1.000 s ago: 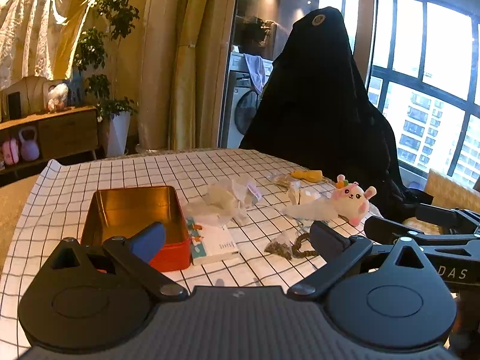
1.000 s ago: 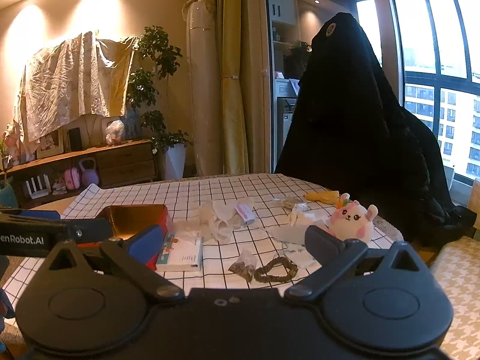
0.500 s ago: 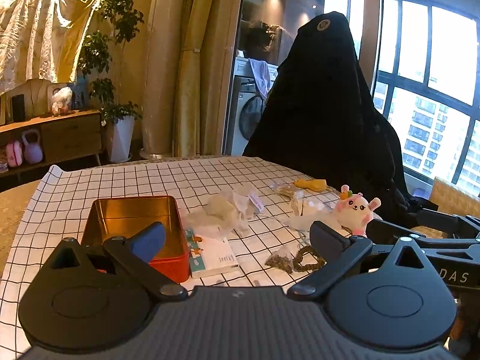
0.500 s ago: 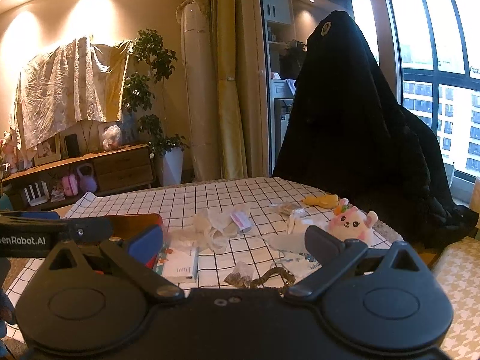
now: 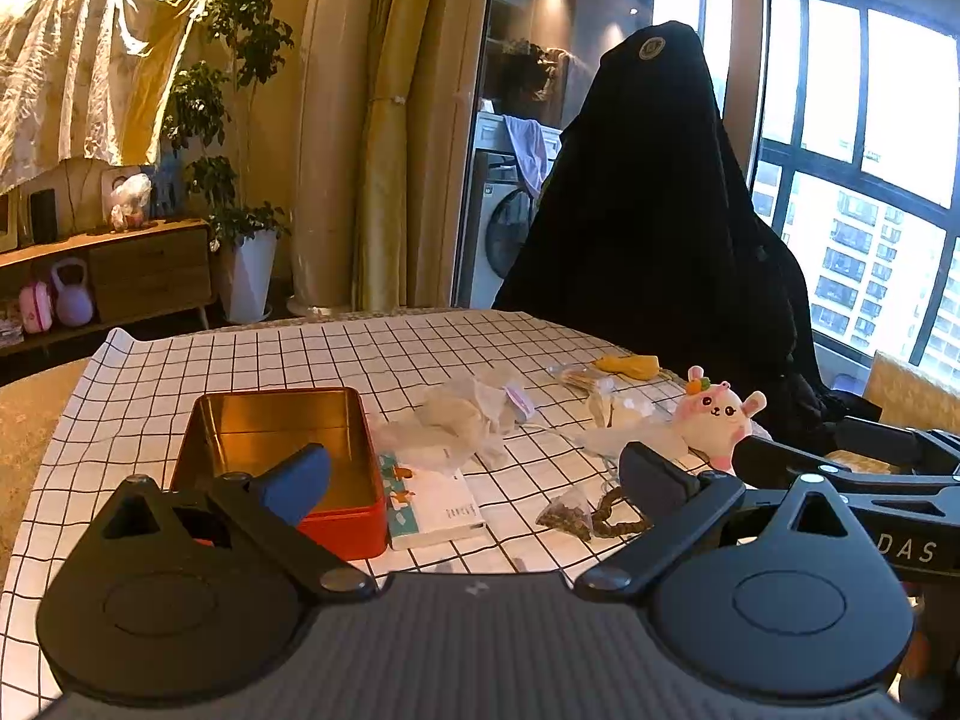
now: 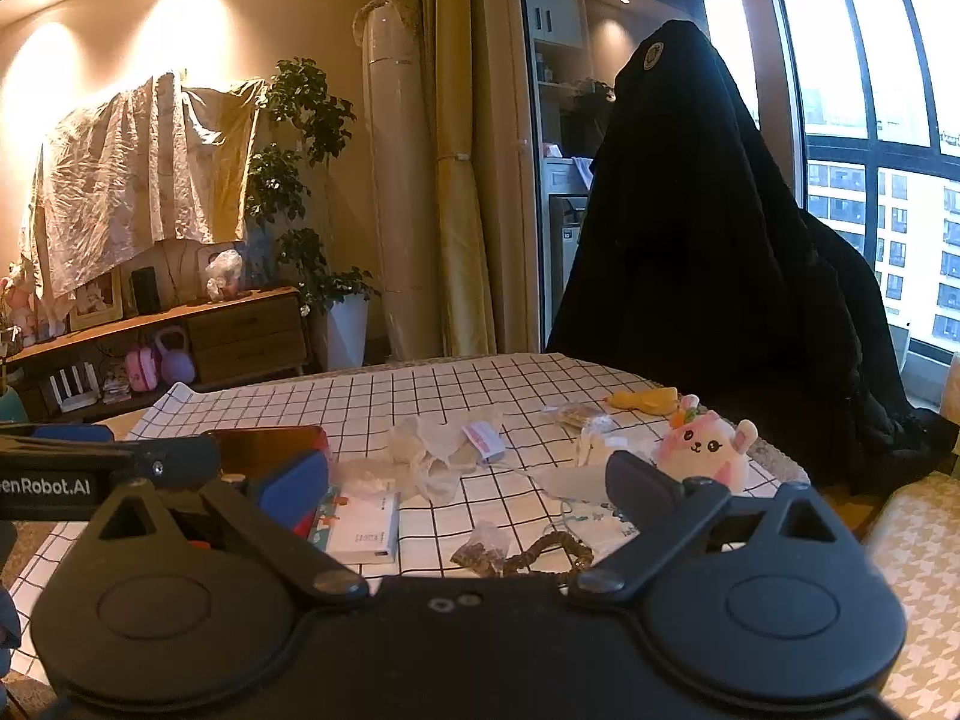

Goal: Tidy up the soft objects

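A pink and white plush rabbit sits near the table's right edge, also in the right wrist view. A red tin with a gold inside stands open and empty at the left. Crumpled white bags, a small white tissue pack, a brown beaded string and a yellow soft piece lie between them. My left gripper is open and empty over the near table edge. My right gripper is open and empty, to the right of the left one.
The table wears a white checked cloth. A tall shape draped in black cloth stands behind the table's far right. A sideboard and a potted plant stand by the back wall.
Both grippers have pulled back and tilted up a little, so the table items sit lower in both views. Nothing on the table has moved.
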